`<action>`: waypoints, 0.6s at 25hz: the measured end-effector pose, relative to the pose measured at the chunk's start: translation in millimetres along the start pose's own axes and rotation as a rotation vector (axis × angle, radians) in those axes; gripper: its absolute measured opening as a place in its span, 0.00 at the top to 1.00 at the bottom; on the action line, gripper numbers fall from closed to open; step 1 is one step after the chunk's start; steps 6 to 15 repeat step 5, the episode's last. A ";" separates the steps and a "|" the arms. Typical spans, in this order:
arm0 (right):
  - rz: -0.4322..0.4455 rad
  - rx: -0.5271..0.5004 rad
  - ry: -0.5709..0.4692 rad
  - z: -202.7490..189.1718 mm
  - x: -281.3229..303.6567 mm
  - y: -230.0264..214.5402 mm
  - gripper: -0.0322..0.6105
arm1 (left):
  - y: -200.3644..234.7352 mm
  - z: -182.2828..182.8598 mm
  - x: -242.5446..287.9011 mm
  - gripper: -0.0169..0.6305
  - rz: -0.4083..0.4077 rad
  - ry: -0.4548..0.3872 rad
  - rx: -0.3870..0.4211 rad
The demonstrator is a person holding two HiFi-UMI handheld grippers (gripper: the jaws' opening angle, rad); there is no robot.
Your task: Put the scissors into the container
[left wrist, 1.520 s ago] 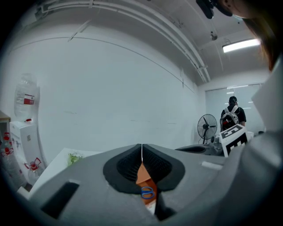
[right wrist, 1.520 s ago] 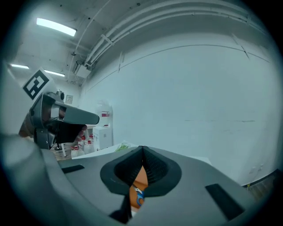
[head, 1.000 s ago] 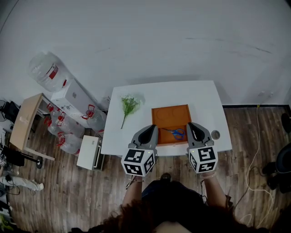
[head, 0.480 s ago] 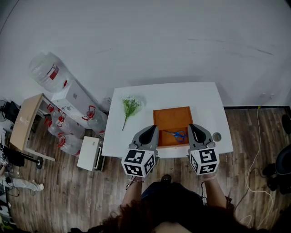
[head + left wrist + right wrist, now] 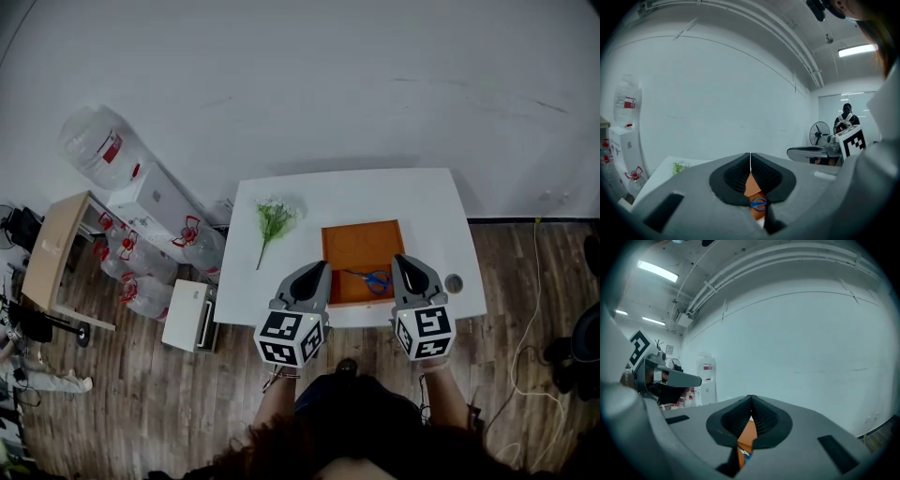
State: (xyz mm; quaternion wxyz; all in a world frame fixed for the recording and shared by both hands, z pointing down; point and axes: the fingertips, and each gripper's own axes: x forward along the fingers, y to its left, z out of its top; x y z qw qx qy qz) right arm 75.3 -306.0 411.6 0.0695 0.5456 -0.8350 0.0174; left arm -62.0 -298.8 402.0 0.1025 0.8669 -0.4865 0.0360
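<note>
Head view: scissors (image 5: 372, 278) lie inside the container (image 5: 361, 244), toward its near-right corner. Left gripper (image 5: 318, 267) and right gripper (image 5: 404, 260), both closed on nothing, flank its near edge. They should probably back away without nudging it.

head: high overhead, steeply down onto table (image 5: 375, 197) | gripper views: low, near edge, facing far wall (image 5: 717, 93) | shared: orange container (image 5: 362, 246)

Table (image 5: 375, 192): smooth, matt white top. Container (image 5: 361, 246): matt orange, possibly plastic. Scissors (image 5: 373, 278): blue plastic handles. Floor (image 5: 141, 394): wood planks. Left gripper (image 5: 316, 270) and right gripper (image 5: 405, 262): matt grey plastic, ribbed black pads (image 5: 736, 176)
</note>
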 end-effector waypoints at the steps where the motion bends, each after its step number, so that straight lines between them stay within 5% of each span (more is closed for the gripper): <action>1: -0.004 -0.005 -0.003 0.5 1.4 -0.2 0.95 | 2.0 0.0 0.4 0.95 0.000 0.000 -0.001; 15: -0.020 -0.034 -0.022 5.1 7.6 -0.9 0.95 | 10.6 2.3 3.3 0.95 -0.001 0.002 0.002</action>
